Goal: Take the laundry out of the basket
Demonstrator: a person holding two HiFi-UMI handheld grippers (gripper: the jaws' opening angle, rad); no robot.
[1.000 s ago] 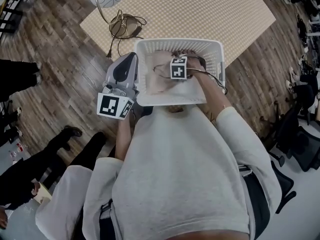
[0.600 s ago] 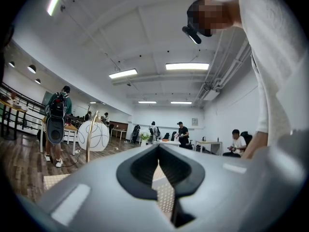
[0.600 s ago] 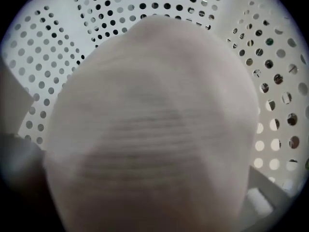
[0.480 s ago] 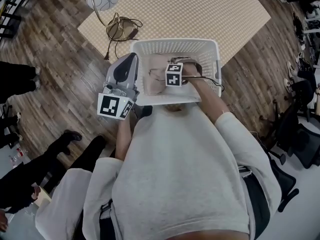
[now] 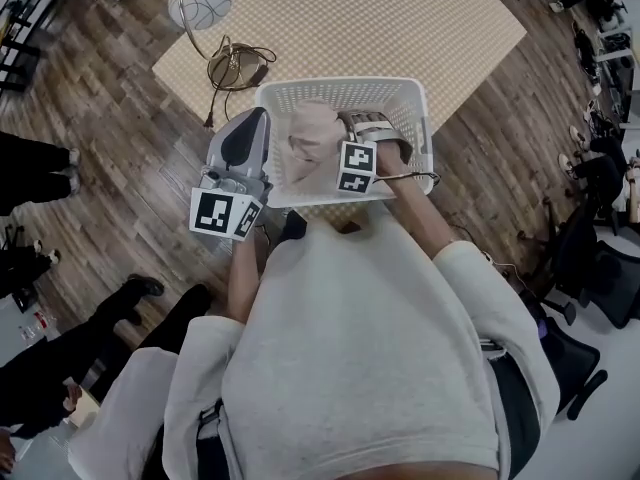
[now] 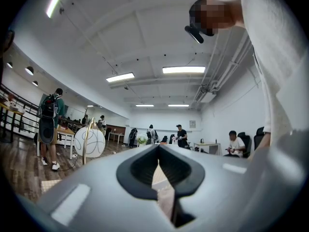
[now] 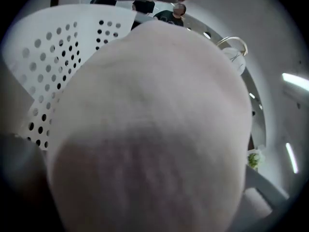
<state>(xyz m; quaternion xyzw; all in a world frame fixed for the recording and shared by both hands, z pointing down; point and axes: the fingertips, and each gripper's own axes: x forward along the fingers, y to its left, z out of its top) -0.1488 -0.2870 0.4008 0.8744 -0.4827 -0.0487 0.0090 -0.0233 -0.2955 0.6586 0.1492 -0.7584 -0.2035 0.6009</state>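
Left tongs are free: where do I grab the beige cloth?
Take the beige cloth by its raised left fold, bringing the left tongs in over the basket rim from the left. It bunches upward there, and the right tongs, whose jaws have just been closing on it, hold its right side.

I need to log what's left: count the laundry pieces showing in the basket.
1: a beige cloth, bunched up left of the middle of the white laundry basket. More pieces may be hidden beneath it.
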